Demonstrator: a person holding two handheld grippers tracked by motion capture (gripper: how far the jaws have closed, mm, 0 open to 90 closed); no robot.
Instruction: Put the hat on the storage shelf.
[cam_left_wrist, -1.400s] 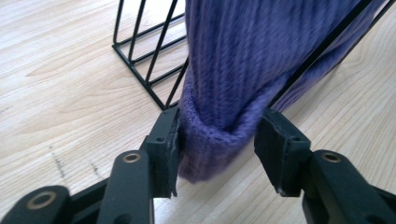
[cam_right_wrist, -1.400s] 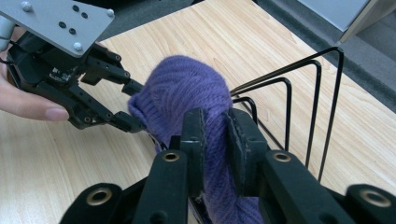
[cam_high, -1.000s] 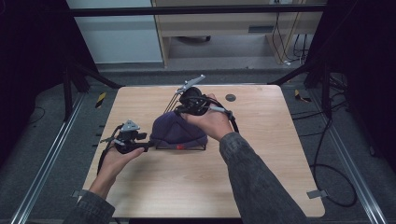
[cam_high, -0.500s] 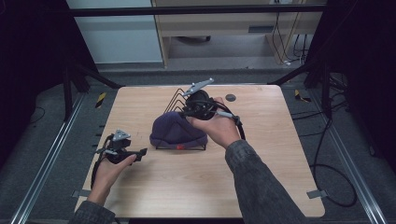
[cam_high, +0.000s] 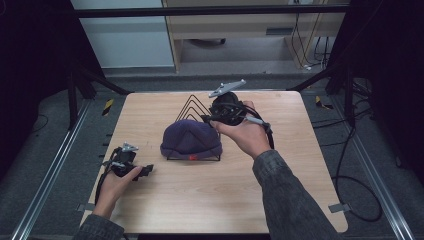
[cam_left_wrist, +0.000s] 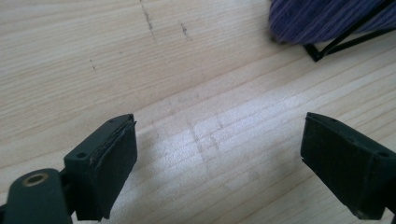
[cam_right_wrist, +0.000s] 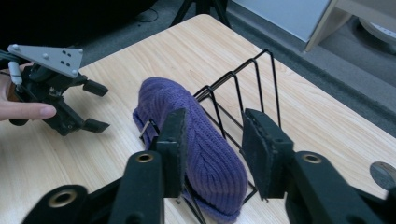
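Here, one purple knit beanie (cam_right_wrist: 196, 140) is draped over one black wire rack (cam_right_wrist: 243, 88) on the wooden table (cam_high: 300, 165), with a small red tag (cam_high: 191, 157) at its hem whose writing is too small to read. The right gripper (cam_right_wrist: 212, 144) hangs above it, jaws spread and empty, the beanie's crown between and below them. The left gripper (cam_left_wrist: 224, 158), jaws wide apart over bare wood, has the beanie's edge beyond its far jaw; open tabletop surrounds both.
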